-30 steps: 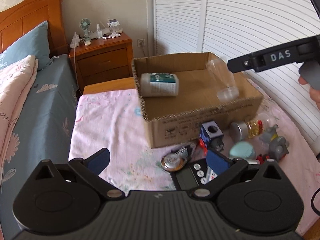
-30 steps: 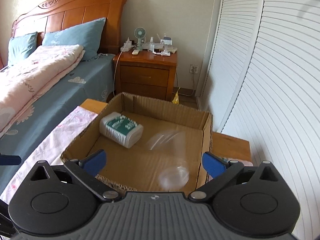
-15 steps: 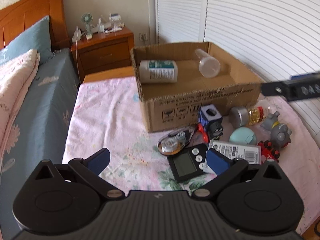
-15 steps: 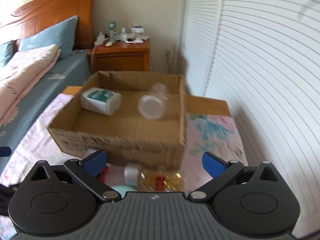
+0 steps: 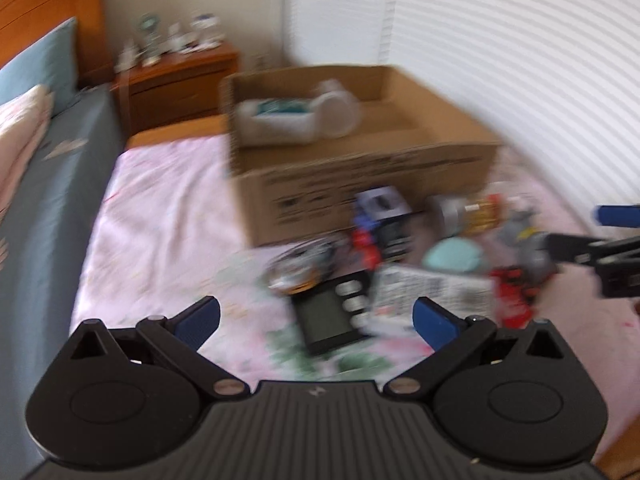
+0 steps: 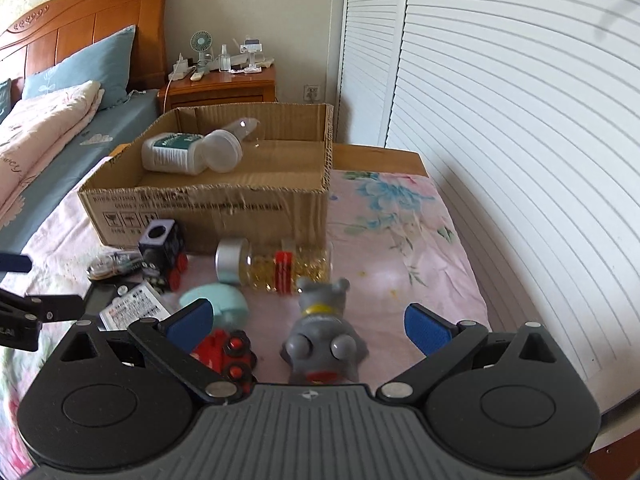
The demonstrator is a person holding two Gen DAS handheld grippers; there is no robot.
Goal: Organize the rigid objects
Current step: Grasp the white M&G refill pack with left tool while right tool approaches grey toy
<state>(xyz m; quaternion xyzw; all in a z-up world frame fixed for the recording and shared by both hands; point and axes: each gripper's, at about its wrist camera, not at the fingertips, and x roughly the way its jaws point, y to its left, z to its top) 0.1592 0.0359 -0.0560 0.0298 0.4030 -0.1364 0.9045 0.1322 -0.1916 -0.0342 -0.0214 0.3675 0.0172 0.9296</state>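
**Both claws released over the scattered toys**

The right claw point(image 6: 307, 322) hangs spread wide and empty above the grey toy dog point(image 6: 324, 334) on the pink floral counter point(image 6: 400, 264). The left claw point(image 5: 316, 318) is likewise released, holding nothing. In the cardboard box point(image 6: 208, 204) a clear plastic cup point(image 6: 224, 150) lies touching a white bottle point(image 6: 172, 154).

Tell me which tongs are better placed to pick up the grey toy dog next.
The right tongs: they are open, and the grey toy dog lies directly between their fingers. The left tongs, also open, face the black timer instead.
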